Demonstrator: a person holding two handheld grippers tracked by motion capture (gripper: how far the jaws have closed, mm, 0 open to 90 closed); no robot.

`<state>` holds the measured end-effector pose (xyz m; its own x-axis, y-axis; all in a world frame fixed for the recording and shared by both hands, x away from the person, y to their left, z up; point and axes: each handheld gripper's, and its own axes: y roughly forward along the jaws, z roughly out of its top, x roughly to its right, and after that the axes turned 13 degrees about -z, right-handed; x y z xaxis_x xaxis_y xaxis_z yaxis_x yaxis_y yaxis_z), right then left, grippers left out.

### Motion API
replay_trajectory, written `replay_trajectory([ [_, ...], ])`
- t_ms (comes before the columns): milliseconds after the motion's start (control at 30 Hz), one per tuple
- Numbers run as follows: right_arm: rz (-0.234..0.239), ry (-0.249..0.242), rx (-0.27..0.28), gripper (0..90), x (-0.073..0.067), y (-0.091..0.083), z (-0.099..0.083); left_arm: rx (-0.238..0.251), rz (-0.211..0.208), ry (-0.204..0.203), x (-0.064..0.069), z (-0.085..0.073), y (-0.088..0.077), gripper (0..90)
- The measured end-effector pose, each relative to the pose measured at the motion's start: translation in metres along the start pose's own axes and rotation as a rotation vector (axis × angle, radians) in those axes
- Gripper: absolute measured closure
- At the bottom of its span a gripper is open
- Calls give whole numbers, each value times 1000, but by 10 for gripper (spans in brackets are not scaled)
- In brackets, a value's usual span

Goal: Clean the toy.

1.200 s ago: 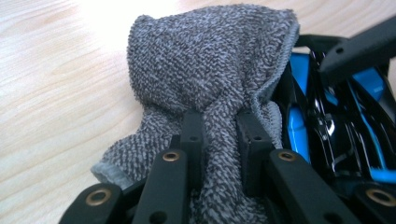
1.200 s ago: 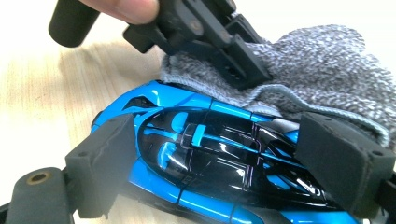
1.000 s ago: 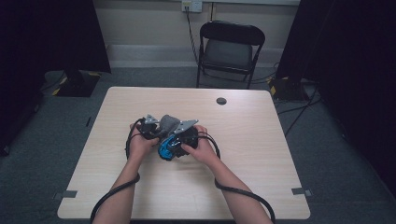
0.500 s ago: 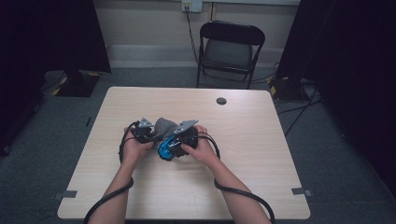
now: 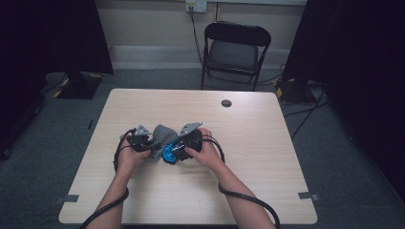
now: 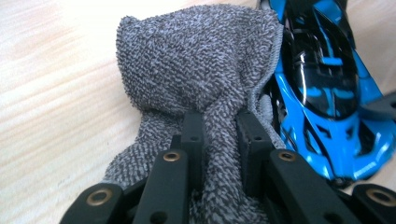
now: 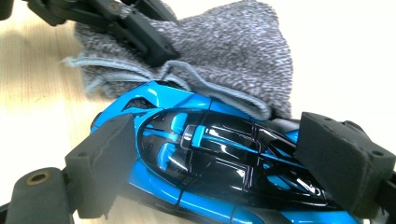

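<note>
The surface (image 5: 267, 167) is a rectangular top of pale, light-wood laminate with rounded corners, bare over most of its area. On it, at the tips of the left gripper (image 6: 219, 140), lies a bunched grey terry cloth (image 6: 201, 65), and touching the cloth's edge, between the foam pads of the right gripper (image 7: 205, 163), sits a glossy blue and black toy sports car (image 7: 215, 163). A small round black disc (image 5: 226, 103) sits flat in the surface well beyond both grippers, near the far edge, and the grippers' black cables (image 5: 217, 143) loop across the wood beside them.
</note>
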<state>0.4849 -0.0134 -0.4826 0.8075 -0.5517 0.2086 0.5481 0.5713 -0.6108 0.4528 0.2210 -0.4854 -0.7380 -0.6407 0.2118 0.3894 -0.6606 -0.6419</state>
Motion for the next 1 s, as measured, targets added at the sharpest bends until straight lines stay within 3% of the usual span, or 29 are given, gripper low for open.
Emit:
replay_trajectory([
  [1000,-5,2,-11,116,-1,0,2,2,-50,-2,23,-41,-43,760],
])
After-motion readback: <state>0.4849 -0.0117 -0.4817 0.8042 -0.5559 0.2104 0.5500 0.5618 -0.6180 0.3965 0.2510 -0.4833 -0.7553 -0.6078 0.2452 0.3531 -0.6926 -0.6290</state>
